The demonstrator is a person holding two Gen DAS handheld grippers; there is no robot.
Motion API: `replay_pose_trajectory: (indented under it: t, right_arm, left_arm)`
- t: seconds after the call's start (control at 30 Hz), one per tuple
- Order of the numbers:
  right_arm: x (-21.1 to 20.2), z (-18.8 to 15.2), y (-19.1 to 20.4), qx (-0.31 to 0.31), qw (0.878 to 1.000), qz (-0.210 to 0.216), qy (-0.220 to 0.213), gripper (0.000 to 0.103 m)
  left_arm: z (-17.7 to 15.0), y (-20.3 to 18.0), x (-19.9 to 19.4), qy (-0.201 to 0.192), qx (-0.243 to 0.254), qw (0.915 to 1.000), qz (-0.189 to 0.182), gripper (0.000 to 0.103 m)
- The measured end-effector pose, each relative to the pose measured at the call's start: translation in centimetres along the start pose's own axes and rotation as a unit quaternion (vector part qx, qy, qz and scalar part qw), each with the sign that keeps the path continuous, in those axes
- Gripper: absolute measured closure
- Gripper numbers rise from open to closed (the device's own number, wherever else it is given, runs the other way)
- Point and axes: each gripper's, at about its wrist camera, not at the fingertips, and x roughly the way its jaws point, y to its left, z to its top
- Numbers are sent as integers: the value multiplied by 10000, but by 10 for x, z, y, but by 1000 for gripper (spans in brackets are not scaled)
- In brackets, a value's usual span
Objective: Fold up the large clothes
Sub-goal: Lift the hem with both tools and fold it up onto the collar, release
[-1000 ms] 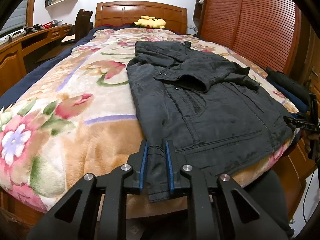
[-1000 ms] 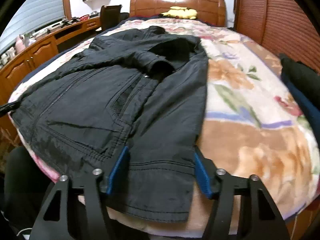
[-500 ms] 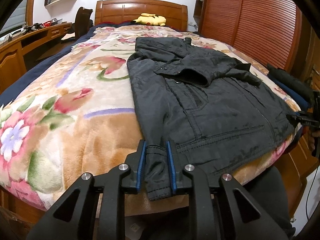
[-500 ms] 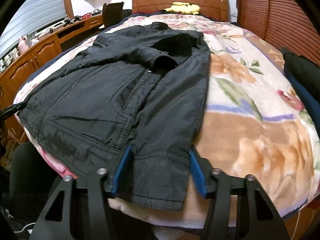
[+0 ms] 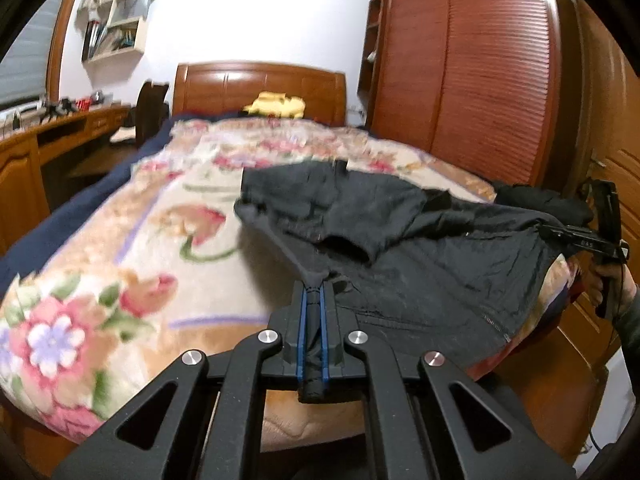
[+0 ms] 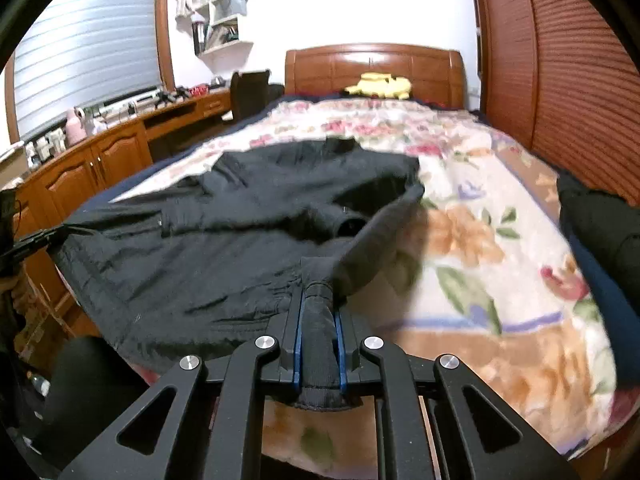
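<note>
The black jacket (image 5: 420, 256) is lying on the floral blanket (image 5: 132, 264) of the bed, near the foot end, with its collar side pointing toward the wooden headboard (image 5: 260, 84). The left gripper (image 5: 314, 304) is pinching one bottom corner of the jacket: its two blue-padded fingers are pressed close together with a bunched strip of hem between them, and the cloth is rising tight from the blanket up to the fingers. In the right wrist view, the right gripper (image 6: 318, 320) is clamping the other bottom corner in the same way, and a thick roll of dark fabric is sitting between its fingers. From there the jacket (image 6: 224, 232) is stretching away over the blanket (image 6: 480, 240); the edge near this gripper is standing up off the bed and casting a shadow beside it.

In the left wrist view, the right gripper (image 5: 580, 240) is showing at the far right edge, gripped by the person's hand (image 5: 608, 284). A yellow plush toy (image 5: 276, 105) is resting against the headboard. A dark bundle of clothes (image 6: 600, 220) is lying at the right side of the bed, and a wooden desk (image 6: 100, 148) is standing along the left wall.
</note>
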Motion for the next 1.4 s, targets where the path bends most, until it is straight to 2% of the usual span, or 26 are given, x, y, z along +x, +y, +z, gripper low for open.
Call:
replay_pose_trajectory:
  t: [0.27, 0.53, 0.8, 0.93, 1.0, 1.1, 1.23, 1.4]
  right_arm:
    - [-56, 8, 7, -126, 9984, 70, -539, 91]
    - [-101, 5, 12, -353, 9957, 114, -850, 91]
    - [-131, 6, 12, -461, 9923, 165, -1142, 91]
    - [-132, 6, 0, -406, 9906, 186, -1295, 91]
    - [-123, 11, -4, -412, 9903, 166, -1316, 91]
    - [-97, 20, -9, -439, 9916, 108, -1214, 91]
    - [-34, 32, -11, -611, 9947, -112, -821, 91]
    - [50, 32, -23, -567, 9970, -373, -366, 91]
  left_arm:
    - [31, -1, -38, -529, 111, 9985, 20, 97]
    - [47, -6, -73, -988, 223, 9949, -6, 97]
    - [68, -10, -96, -1351, 253, 9905, -64, 97]
    - [78, -8, -96, -1459, 224, 9890, -56, 97]
    - [85, -5, -85, -1430, 243, 9894, -12, 97]
    - [96, 3, -51, -1168, 260, 9926, 223, 97]
    - [95, 21, 9, -668, 183, 9967, 414, 97]
    - [85, 33, 66, -206, 190, 9972, 691, 97]
